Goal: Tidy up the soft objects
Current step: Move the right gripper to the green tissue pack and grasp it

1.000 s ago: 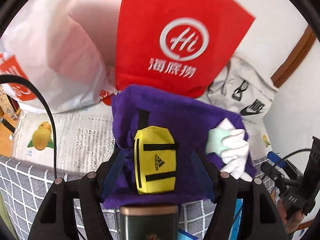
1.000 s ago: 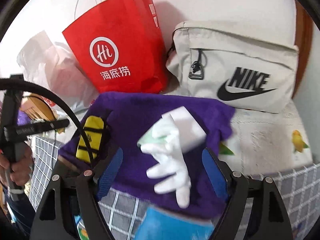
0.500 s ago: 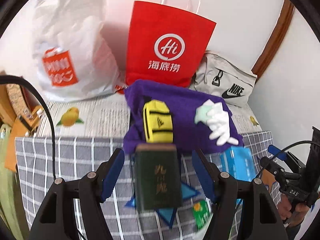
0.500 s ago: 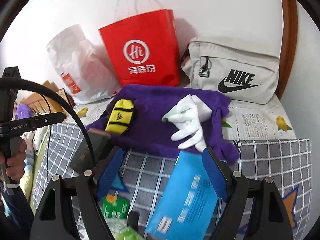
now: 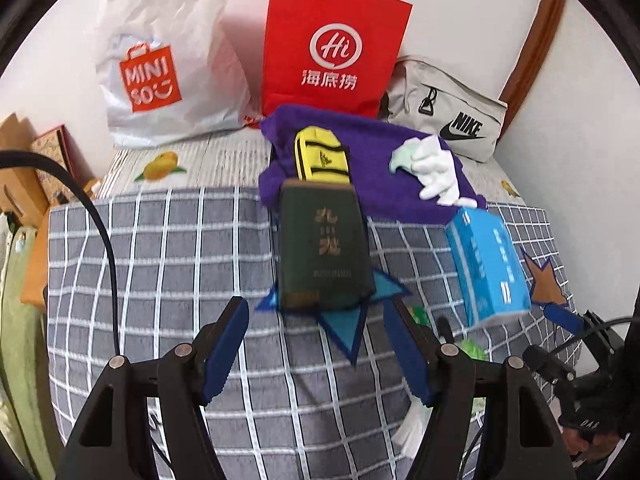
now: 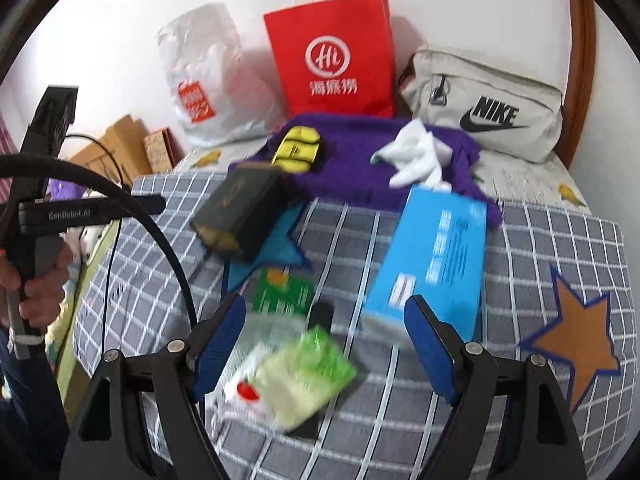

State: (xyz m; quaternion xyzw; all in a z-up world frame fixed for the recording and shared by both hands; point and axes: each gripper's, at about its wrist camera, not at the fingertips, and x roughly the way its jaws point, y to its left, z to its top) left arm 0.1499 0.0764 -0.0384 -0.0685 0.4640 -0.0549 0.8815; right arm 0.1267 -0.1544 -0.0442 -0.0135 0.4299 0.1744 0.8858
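A bed (image 5: pixel 168 264) covered by a grey checked sheet is seen in both views, with a white shopping bag (image 5: pixel 160 68), a red paper bag (image 5: pixel 332 44) and a beige pouch (image 5: pixel 448 116) stood along the wall behind it. A purple towel (image 5: pixel 384 184) is spread at the far side of the bed, just in front of the red bag. On it a yellow pouch (image 5: pixel 322 160) and a white glove (image 5: pixel 434 172) are laid side by side, apart from each other; these soft things are judged to be gathered already.

Nearer, a dark green box (image 5: pixel 324 248) and a blue box (image 5: pixel 486 264) are lying on the sheet, each touching or overlapping the towel's front edge. In the right wrist view a green packet (image 6: pixel 284 292) and a pale green wrapped pack (image 6: pixel 296 376) are found closest to the camera, blurred; whether they are soft cannot be told.

The left gripper (image 5: pixel 316 344) is held with jaws wide and nothing between them, above the sheet in front of the dark box. The right gripper (image 6: pixel 326 344) is likewise wide and empty, framing the pale green pack without touching it. Part of the sorting is judged done; the loose items in front are probably left.
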